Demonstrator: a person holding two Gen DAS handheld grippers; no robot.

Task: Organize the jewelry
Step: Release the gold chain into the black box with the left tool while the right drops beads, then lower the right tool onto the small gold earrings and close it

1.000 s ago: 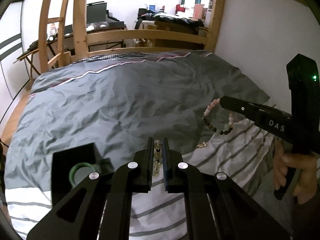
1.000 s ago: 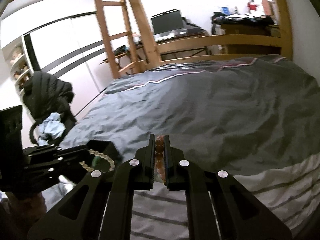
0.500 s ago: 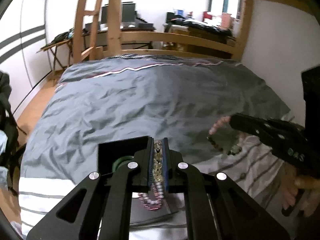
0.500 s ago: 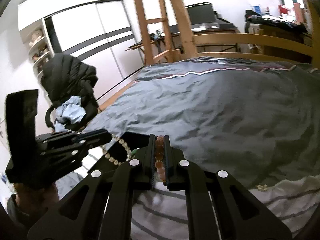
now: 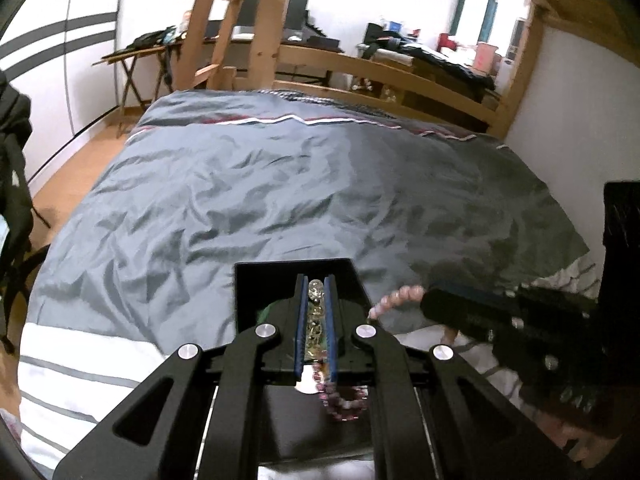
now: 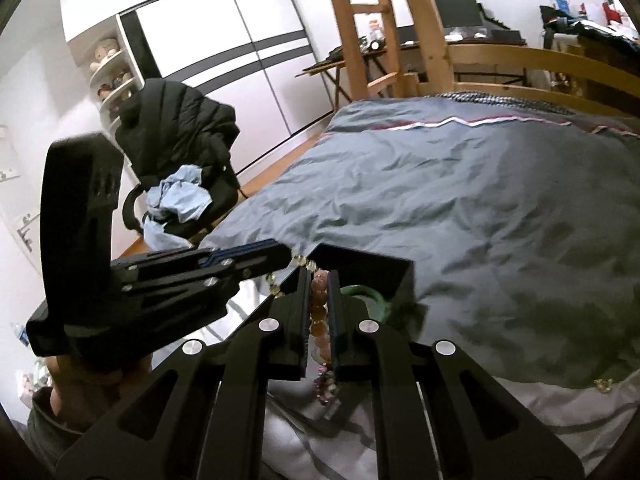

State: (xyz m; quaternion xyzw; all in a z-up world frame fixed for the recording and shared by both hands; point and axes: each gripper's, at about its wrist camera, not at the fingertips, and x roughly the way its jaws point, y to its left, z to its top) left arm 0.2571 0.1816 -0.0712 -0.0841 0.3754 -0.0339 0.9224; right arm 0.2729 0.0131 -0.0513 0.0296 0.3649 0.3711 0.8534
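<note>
A black open jewelry box [image 5: 280,276] lies on the grey duvet, also in the right wrist view [image 6: 372,266], with a green bangle [image 6: 366,292] inside. My left gripper [image 5: 316,292] is shut on a pale clear-bead bracelet [image 5: 315,290] right over the box; it also shows in the right wrist view [image 6: 286,259]. My right gripper [image 6: 319,284] is shut on a pink-orange bead bracelet [image 6: 319,300] at the box's near edge; it also shows in the left wrist view [image 5: 424,300], with its pink beads [image 5: 394,298]. A purple-pink bead bracelet [image 5: 344,402] lies on the box's flat part.
The grey duvet [image 5: 280,184] covers the bed, with a white striped sheet [image 5: 80,356] at the near end. A small gold item [image 6: 604,384] lies on the bed at right. A black chair with a jacket [image 6: 180,148] stands left of the bed. Wooden bed frame [image 5: 360,68] behind.
Both grippers have moved left, each still holding its bracelet, and now sit over the black box. The box has come to the middle of both views.
</note>
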